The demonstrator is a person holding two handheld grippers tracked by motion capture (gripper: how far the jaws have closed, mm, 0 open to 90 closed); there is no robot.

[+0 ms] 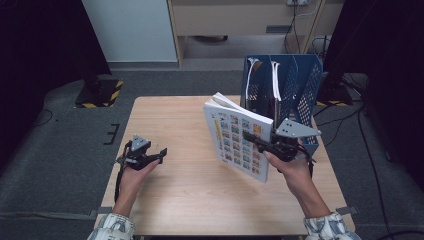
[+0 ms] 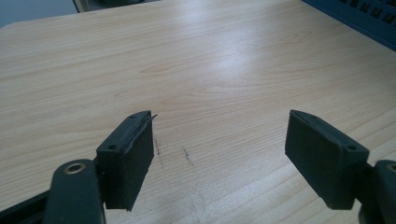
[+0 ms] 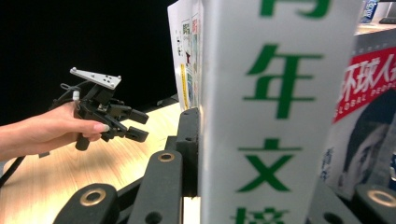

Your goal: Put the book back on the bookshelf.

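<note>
My right gripper (image 1: 248,136) is shut on a thick white book (image 1: 235,140) and holds it upright above the right half of the wooden table (image 1: 175,190), just in front of a blue file rack (image 1: 305,85). The cover shows a grid of small coloured pictures. In the right gripper view, the book's spine (image 3: 275,93) carries green characters and sits clamped in my right gripper (image 3: 261,177). My left gripper (image 1: 162,152) hovers low over the table's left side, open and empty, pads (image 2: 128,158) wide apart. From the right gripper view, that left gripper (image 3: 137,126) shows in a hand.
The blue rack has several slots, two with white papers (image 1: 252,75) standing in them. A magazine with a red title band (image 3: 369,79) stands right behind the held book. The rack's corner (image 2: 369,18) shows at the far right of bare tabletop (image 2: 210,60).
</note>
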